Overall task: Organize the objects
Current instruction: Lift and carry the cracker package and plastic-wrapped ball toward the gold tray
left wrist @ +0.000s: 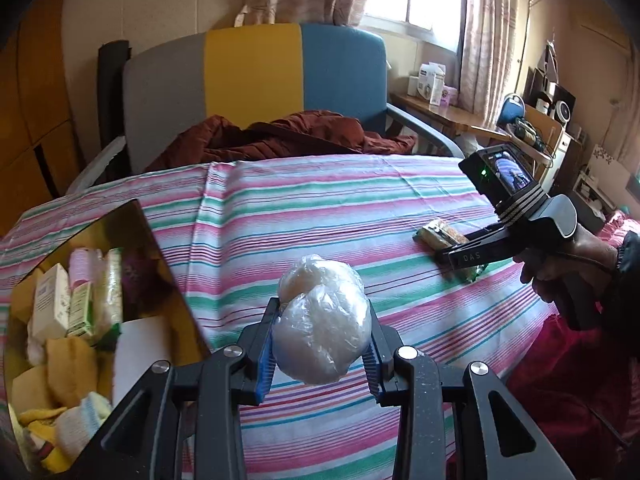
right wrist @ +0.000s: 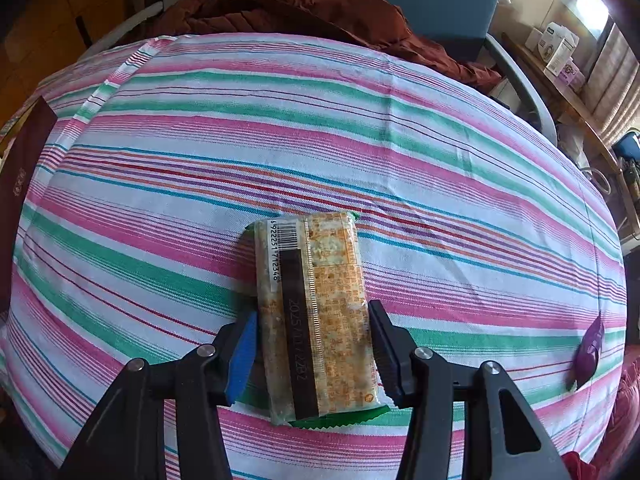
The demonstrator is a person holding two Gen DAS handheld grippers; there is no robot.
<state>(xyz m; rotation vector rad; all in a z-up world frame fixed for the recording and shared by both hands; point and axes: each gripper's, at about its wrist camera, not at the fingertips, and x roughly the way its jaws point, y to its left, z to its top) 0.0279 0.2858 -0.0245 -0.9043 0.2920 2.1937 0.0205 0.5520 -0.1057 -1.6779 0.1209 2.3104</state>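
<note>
Striped cloth: a large sheet with pink, green, white and purple stripes covers the flat surface that fills most of both views.
Chair: stands behind the far edge of the cloth; its back has grey, yellow and blue panels.
Brown garment: lies crumpled on the chair seat, at the cloth's far edge.
Box: an open box with shiny gold inner walls sits at the left of the cloth in the left wrist view; small cartons, packets and yellow and white soft items fill it.
Right gripper: points steeply down at the cloth, held by a person's hand with a dark sleeve; its two fingers sit narrowly on either long side of the snack packet, and whether the pads press on it cannot be told.
Left gripper: held above the cloth, just right of the box; its jaws are closed narrowly on the plastic-wrapped ball.
Snack packet: a clear oblong pack with a barcode and green crimped ends, lying flat on the cloth at the right side.
Plastic-wrapped ball: a pale rounded lump in crinkled clear film, lifted clear of the cloth.
Purple wrapper: a small piece near the cloth's right edge, well apart from the packet.
</note>
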